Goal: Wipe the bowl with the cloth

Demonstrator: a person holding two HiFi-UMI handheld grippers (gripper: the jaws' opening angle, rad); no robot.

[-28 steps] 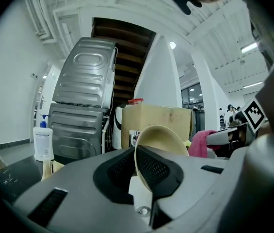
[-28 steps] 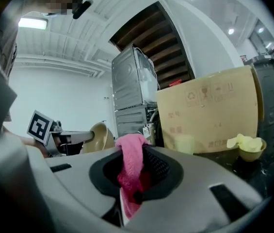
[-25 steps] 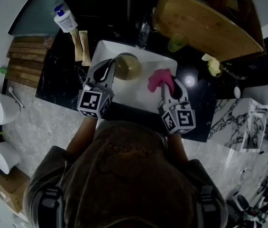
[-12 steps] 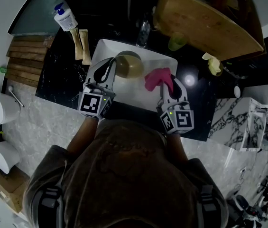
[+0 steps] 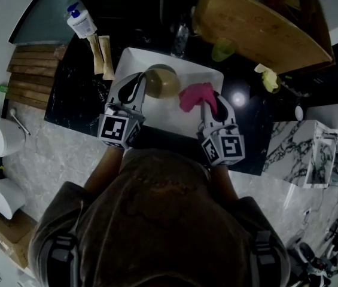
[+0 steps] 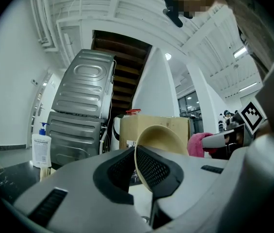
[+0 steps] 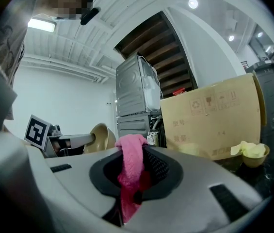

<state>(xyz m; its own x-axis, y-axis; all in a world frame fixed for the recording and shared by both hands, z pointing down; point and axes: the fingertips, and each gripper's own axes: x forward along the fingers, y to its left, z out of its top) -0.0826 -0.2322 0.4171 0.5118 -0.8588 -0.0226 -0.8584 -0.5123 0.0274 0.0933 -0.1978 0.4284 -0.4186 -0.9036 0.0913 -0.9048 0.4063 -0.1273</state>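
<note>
A tan bowl [image 5: 161,84] is held tilted over the white sink basin [image 5: 133,58], its rim pinched in my left gripper [image 5: 139,89], which is shut on it. In the left gripper view the bowl [image 6: 162,139] rises from between the jaws. My right gripper [image 5: 207,103] is shut on a pink cloth [image 5: 194,95], which bunches just right of the bowl and close to it. In the right gripper view the cloth [image 7: 131,168] hangs between the jaws, and the bowl [image 7: 101,137] shows at the left.
A black counter [image 5: 79,94] surrounds the basin. A soap pump bottle [image 5: 81,23] and two sachets [image 5: 103,57] lie at its left. A large cardboard box [image 5: 264,28], a green cup [image 5: 222,52] and a small bowl with yellow cloth [image 5: 269,80] sit behind and right.
My right gripper has carried the pink cloth leftward, closer to the bowl. The left gripper and bowl have stayed in place.
</note>
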